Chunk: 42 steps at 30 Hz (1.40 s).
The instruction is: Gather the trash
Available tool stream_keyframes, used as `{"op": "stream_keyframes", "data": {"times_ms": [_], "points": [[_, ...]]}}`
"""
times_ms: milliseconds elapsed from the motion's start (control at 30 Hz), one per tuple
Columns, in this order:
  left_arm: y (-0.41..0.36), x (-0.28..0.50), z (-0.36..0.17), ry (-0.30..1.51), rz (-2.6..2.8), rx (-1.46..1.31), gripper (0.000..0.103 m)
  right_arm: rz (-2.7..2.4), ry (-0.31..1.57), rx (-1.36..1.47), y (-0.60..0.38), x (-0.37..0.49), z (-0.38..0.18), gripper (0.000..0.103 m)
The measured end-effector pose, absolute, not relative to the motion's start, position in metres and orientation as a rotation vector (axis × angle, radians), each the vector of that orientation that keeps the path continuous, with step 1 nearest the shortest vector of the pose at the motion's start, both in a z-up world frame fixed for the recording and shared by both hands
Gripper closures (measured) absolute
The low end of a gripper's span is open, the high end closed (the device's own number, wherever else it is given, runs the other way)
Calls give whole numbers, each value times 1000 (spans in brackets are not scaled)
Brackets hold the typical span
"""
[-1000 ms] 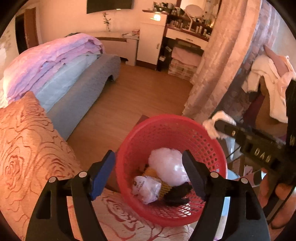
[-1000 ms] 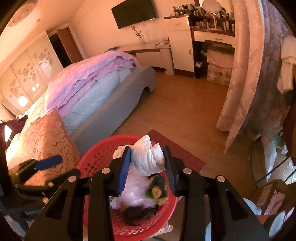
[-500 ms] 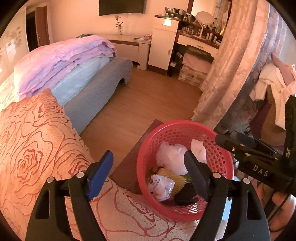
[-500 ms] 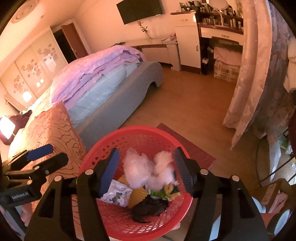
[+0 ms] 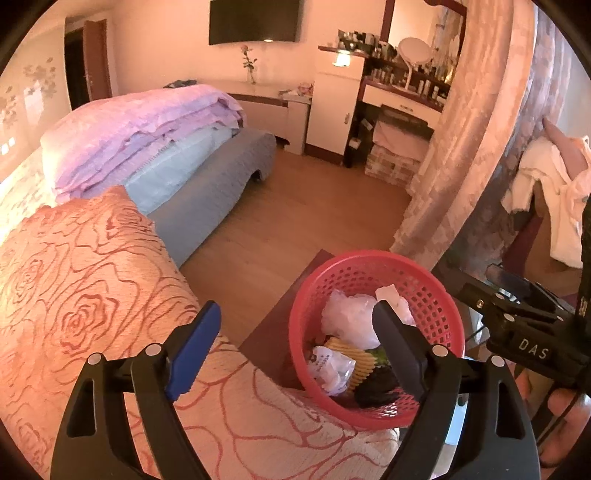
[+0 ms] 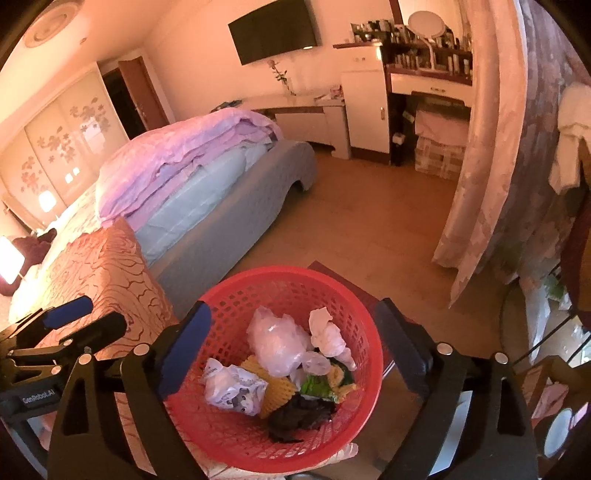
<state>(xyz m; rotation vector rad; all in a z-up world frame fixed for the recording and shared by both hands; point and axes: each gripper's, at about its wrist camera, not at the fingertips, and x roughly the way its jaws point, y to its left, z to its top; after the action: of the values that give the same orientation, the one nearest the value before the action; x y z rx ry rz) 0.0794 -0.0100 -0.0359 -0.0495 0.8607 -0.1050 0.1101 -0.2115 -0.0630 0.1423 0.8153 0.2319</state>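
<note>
Jaws of both the right gripper (image 6: 291, 347) and the left gripper (image 5: 291, 332) have just been opening and stand wide, empty. Only the right wrist view shows the crumpled white tissue (image 6: 327, 332) whole in the red basket (image 6: 236, 295), below and between its jaws.

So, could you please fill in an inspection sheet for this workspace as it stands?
Surface: rose-patterned orange cover beside the basket.
Job's things: red basket holds white tissue, clear plastic bag, printed wrapper, yellow foam net, dark scrap.
Clutter: nothing seen outside the basket.
Grippers: left gripper open, empty; right gripper open above the basket, jaws just opening, nothing between them.
Cables: nothing seen.
Surroundings: bed, curtain, wall television.
</note>
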Motion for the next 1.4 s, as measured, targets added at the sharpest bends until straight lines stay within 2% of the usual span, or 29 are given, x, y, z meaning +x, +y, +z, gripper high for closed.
{"op": "stream_keyframes", "data": {"times_ms": [767, 1400], "points": [[18, -7, 17, 659, 16, -25, 15, 193, 639, 86, -195, 17, -5, 7], [5, -28, 16, 636, 35, 15, 14, 176, 616, 105, -204, -13, 9, 7]]}}
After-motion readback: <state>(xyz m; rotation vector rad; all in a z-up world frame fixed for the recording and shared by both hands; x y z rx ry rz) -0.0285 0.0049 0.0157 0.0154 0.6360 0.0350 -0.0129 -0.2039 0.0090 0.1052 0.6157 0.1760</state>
